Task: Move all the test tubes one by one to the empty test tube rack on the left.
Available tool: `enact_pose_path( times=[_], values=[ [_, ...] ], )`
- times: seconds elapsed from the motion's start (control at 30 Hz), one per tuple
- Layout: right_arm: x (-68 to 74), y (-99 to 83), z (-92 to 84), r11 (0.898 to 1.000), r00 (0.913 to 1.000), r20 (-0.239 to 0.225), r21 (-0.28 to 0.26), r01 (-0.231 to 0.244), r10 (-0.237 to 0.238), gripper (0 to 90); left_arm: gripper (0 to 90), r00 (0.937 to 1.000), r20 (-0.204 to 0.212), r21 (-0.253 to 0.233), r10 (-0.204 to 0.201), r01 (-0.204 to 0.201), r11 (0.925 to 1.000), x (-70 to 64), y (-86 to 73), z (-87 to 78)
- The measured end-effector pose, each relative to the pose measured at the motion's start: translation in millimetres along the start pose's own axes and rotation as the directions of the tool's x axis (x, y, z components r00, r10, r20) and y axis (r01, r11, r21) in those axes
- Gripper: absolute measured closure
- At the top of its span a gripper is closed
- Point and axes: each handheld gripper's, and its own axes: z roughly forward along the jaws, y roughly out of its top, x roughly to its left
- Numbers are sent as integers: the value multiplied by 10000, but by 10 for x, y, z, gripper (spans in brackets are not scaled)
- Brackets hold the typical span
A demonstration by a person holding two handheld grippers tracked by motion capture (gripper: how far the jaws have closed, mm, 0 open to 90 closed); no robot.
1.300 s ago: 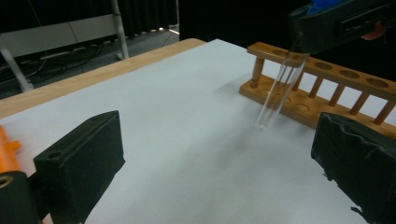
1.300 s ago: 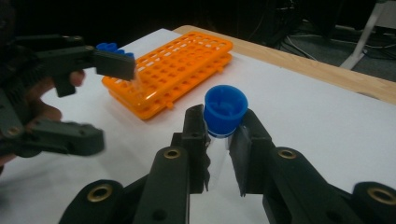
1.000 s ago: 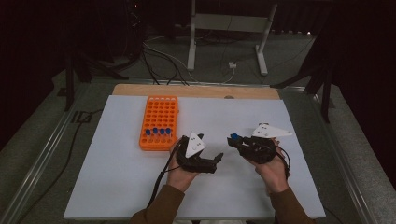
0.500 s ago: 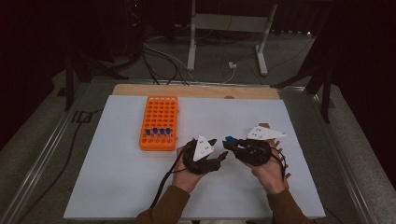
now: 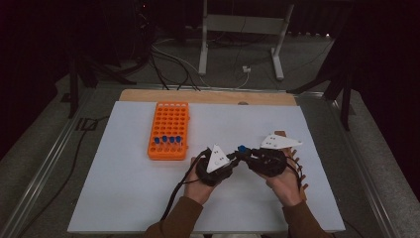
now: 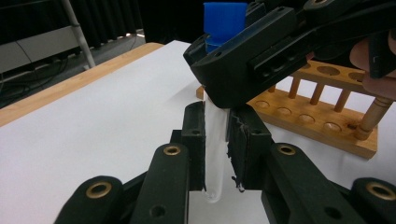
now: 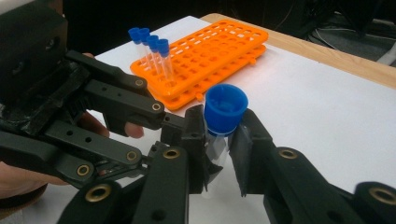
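Note:
A clear test tube with a blue cap hangs upright between both grippers over the white table. My right gripper is shut on the tube just under its cap. In the left gripper view my left gripper has just been closing, and its pads now press on the tube's lower body. The right gripper sits directly above it. In the high view the left gripper and right gripper meet tip to tip at the table's middle.
An orange tube rack with several blue-capped tubes in its near row stands to the left on the white board. A wooden rack lies close behind the right hand. A wooden strip edges the far side.
My left gripper has moved right to meet the right gripper and has closed on the tube. The right hand has stayed put.

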Motion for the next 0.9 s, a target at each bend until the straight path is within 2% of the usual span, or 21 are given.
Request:
enact_pose_path(
  times=[0.13,0.33,0.47,0.7,0.9],
  values=[
    [-44,12,-65,9995,9999,98,-296,-80,83,577,783,9997,-203,148,-170,173,9997,55,-14,-4],
    [-129,37,-186,9969,9993,259,-746,-246,266,328,783,9975,-503,33,-501,503,9987,154,-13,-90],
    [-153,45,-218,9964,9972,702,-814,-218,275,140,783,9955,-670,-86,-677,673,9977,220,-12,-169],
    [-234,30,-256,9954,9951,894,-893,-343,423,39,782,9910,-819,-365,-1056,1029,9940,346,-40,-352],
    [-321,4,-317,9941,9920,1115,-978,-478,587,10,782,9841,-1137,-611,-1363,1300,9896,480,-103,-567]
  ],
)
